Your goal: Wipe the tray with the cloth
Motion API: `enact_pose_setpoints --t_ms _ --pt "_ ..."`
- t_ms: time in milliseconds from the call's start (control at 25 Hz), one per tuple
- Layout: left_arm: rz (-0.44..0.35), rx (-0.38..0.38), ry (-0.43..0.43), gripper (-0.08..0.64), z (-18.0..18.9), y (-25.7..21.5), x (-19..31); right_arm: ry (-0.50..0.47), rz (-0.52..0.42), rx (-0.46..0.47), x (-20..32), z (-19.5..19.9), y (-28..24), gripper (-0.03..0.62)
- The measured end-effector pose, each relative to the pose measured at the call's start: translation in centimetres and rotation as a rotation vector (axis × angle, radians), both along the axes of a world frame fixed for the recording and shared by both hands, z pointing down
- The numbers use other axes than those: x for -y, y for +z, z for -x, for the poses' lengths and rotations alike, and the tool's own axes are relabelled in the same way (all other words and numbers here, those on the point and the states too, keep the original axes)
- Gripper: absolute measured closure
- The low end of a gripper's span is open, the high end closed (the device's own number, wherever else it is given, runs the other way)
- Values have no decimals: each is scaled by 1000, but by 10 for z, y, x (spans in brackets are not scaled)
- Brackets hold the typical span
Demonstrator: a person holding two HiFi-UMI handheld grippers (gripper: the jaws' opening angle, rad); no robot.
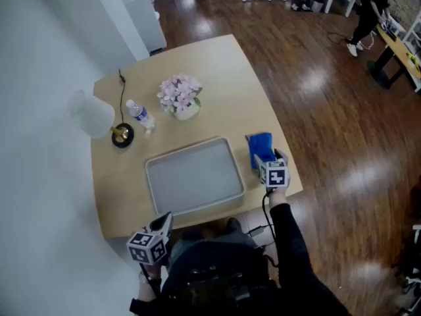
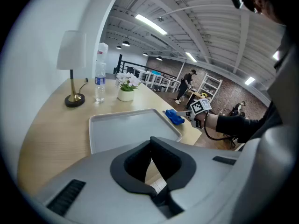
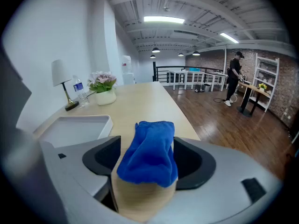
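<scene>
A grey tray (image 1: 191, 151) lies empty in the near middle of the pale wooden table (image 1: 217, 78). Just right of it sits a folded blue cloth (image 1: 260, 147). My right gripper (image 1: 264, 158) is at the cloth's near end, open wide, and the cloth (image 3: 149, 153) lies on the table between its jaws; the tray (image 3: 79, 127) shows at the left. My left gripper (image 1: 162, 222) hangs shut and empty off the table's near edge, below the tray's front left corner. In the left gripper view the tray (image 2: 131, 125) lies ahead, the cloth (image 2: 175, 117) beyond it.
At the back left stand a white-shaded lamp (image 1: 99, 117), a water bottle (image 1: 140, 116) and a pot of pale flowers (image 1: 179, 96). The table's right edge runs close beside the cloth, with dark wood floor beyond. A person (image 1: 365, 18) stands far off.
</scene>
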State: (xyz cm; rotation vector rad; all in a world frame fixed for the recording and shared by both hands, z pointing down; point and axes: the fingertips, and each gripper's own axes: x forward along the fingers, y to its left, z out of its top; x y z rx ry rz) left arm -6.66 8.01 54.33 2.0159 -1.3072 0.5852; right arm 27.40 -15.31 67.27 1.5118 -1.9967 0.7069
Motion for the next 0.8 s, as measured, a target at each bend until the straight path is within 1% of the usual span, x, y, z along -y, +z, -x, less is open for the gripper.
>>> enact_pose_setpoints --t_ms 120,240,400,440,480,520,640,720,800 --pt "10 1 -45 560 9 2 -3 -2 41 -45 22 -8 17 233" --pt "19 4 -80 560 20 4 -5 -2 92 -82 32 -11 35 233" --pt "31 11 -96 560 28 8 -5 -4 143 -119 33 -12 52 241" --pt "34 11 -96 560 29 9 -5 -2 145 -133 33 -13 53 281" --pt "36 11 -95 560 30 10 -4 1 143 -146 33 -14 54 302" --pt "38 11 -94 560 31 10 -4 3 140 -151 33 -14 54 351" --pt "41 8 -92 560 35 12 0 -17 139 -146 36 -9 56 426" --pt "40 0 -84 560 39 14 4 -43 167 -112 37 -1 54 460" --pt "38 -6 -69 560 43 15 9 -49 203 -67 33 5 47 483"
